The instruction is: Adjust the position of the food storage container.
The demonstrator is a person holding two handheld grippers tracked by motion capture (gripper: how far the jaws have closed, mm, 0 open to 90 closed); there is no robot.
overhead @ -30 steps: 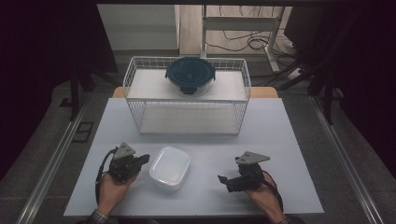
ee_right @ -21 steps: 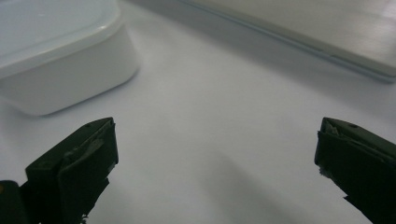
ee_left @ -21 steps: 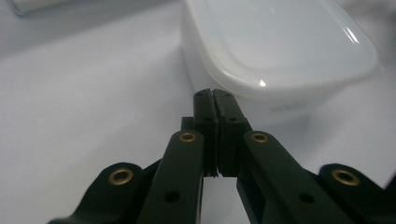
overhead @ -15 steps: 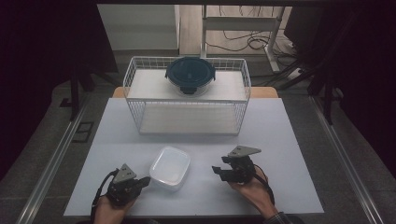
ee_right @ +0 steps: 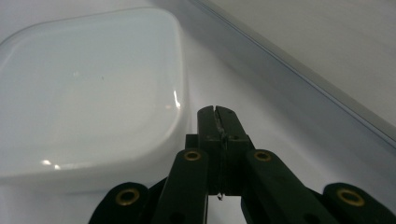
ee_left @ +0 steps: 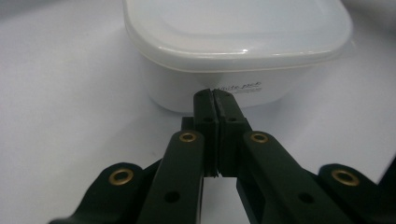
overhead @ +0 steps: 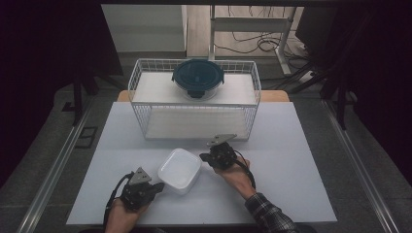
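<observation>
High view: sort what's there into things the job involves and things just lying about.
In the job, it seems:
white lidded container
left claw, shut
right claw, shut

Lying about:
wire basket
round dark-lidded container on the basket
table

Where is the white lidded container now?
In the high view, the white container sits on the table's near middle, between the left gripper and right gripper.
</observation>
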